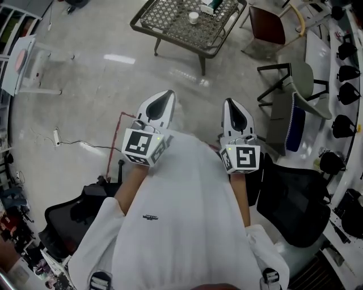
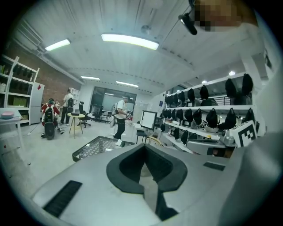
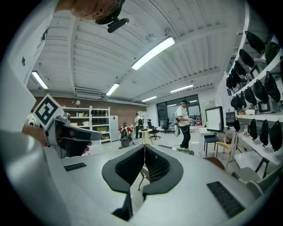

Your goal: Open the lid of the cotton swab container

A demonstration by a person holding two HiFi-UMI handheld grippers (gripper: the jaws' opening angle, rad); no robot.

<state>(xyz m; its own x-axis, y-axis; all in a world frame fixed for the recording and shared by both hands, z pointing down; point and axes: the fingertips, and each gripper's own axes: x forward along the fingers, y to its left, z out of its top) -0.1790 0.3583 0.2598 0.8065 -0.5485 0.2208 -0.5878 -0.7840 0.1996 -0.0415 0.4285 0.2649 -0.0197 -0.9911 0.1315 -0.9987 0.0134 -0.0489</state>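
A small white round container (image 1: 194, 17) stands on the dark mesh coffee table (image 1: 170, 25) at the top of the head view, far ahead of both grippers. Whether it has a lid I cannot tell at this distance. My left gripper (image 1: 168, 94) and right gripper (image 1: 232, 103) are held side by side close to the person's chest, over the bare floor. Both point toward the table. In the left gripper view the jaws (image 2: 145, 149) meet with nothing between them, and the mesh table (image 2: 98, 146) lies beyond. The right gripper's jaws (image 3: 144, 149) are likewise shut and empty.
A green-and-white box (image 1: 211, 5) also sits on the table. Black office chairs (image 1: 295, 201) stand at the right and lower left, a grey chair (image 1: 295, 85) further up. A white shelf (image 1: 340, 68) with black headsets runs along the right. A cable (image 1: 85, 144) lies on the floor.
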